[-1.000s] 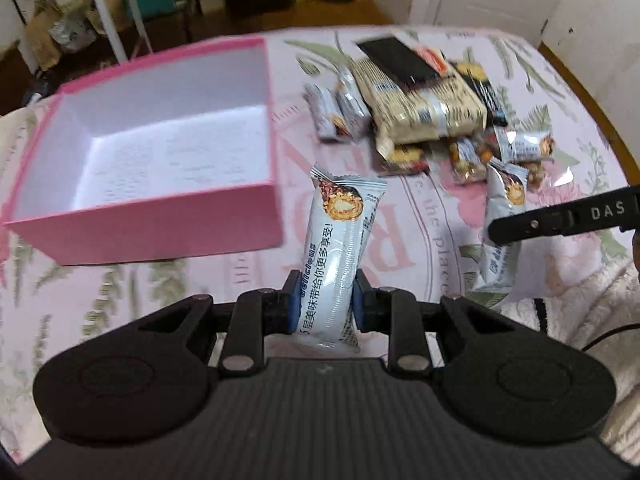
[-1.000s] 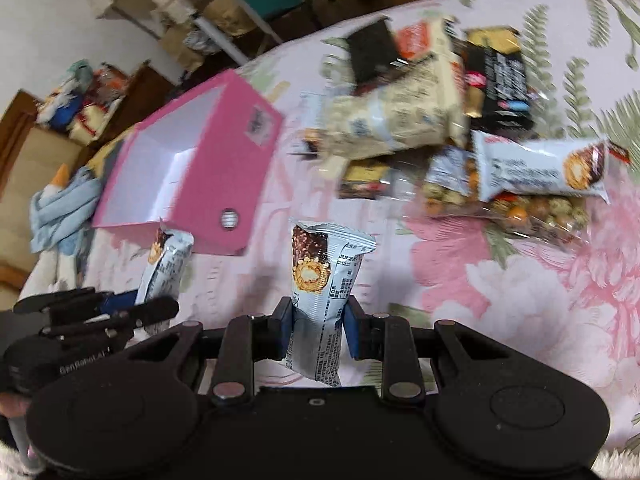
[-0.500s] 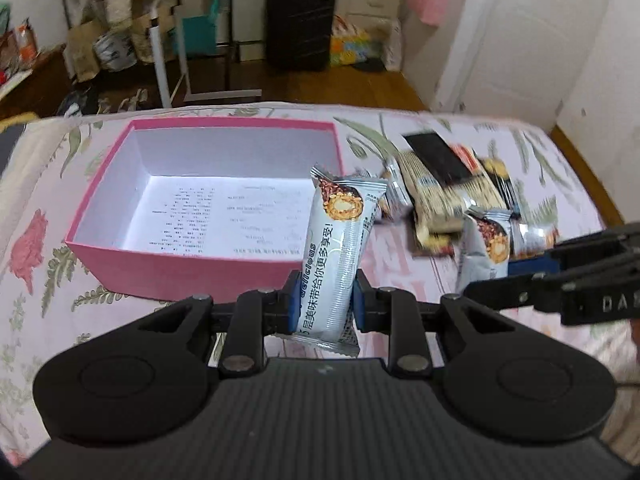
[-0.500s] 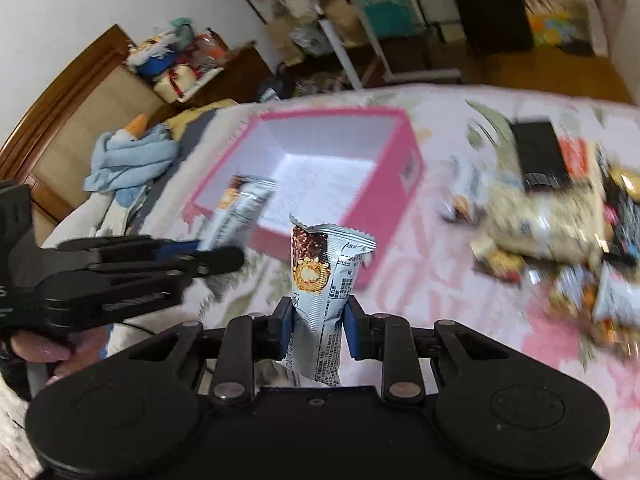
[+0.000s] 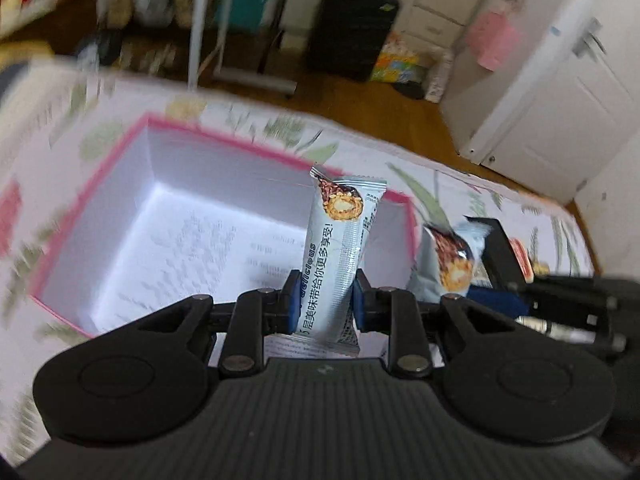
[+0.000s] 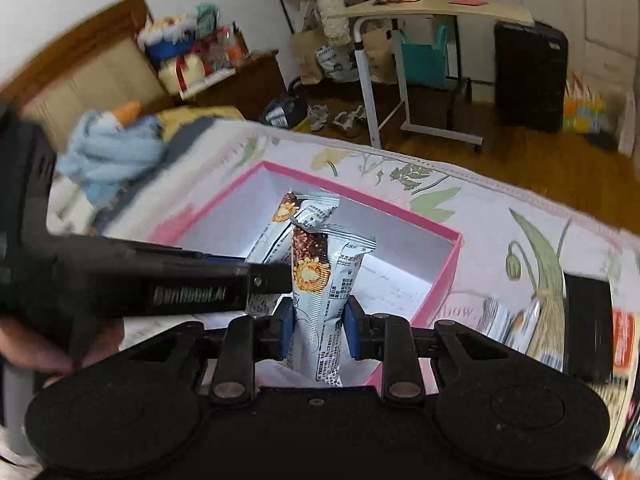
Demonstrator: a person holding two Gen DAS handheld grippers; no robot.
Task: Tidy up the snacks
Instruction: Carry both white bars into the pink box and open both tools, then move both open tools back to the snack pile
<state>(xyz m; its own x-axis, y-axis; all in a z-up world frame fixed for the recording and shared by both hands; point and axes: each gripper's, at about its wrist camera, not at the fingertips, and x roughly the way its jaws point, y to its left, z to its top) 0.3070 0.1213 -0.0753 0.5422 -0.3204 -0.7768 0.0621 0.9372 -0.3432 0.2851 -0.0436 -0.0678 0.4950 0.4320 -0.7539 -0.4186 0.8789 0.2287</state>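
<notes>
floral-print bedspread in pink, white and green (image 6: 500, 216): fills the middle band of both views, blurred at the left of the left wrist view. pink-walled rectangular cardboard box with a white printed-paper floor (image 5: 132, 152): open-topped, lying on the bedspread, centre-left in the left wrist view and centre in the right wrist view (image 6: 450, 276). black wheeled suitcase (image 6: 530, 76): upright on the wooden floor, upper right of the right wrist view. left gripper (image 5: 323, 307): black frame, blue pads, lower centre of its own view, jaws closed on a silver-white foil snack bar wrapper with a chocolate-nut picture at its top (image 5: 340, 256), held upright above the box's floor near the right wall; in the right wrist view the same gripper (image 6: 264, 280) reaches in from the left edge with this bar (image 6: 276, 232) over the box. right gripper (image 6: 316, 330): lower centre of its own view, jaws clamped on a second silver-white foil snack bar of the same design (image 6: 324, 296), upright, just in front of the first bar and above the box's near wall; in the left wrist view this second bar (image 5: 448, 260) shows at centre right, beside the box's right wall. loose pile of remaining snack packets (image 6: 592, 328): on the bedspread at the right edge, blurred, outside the box.
</notes>
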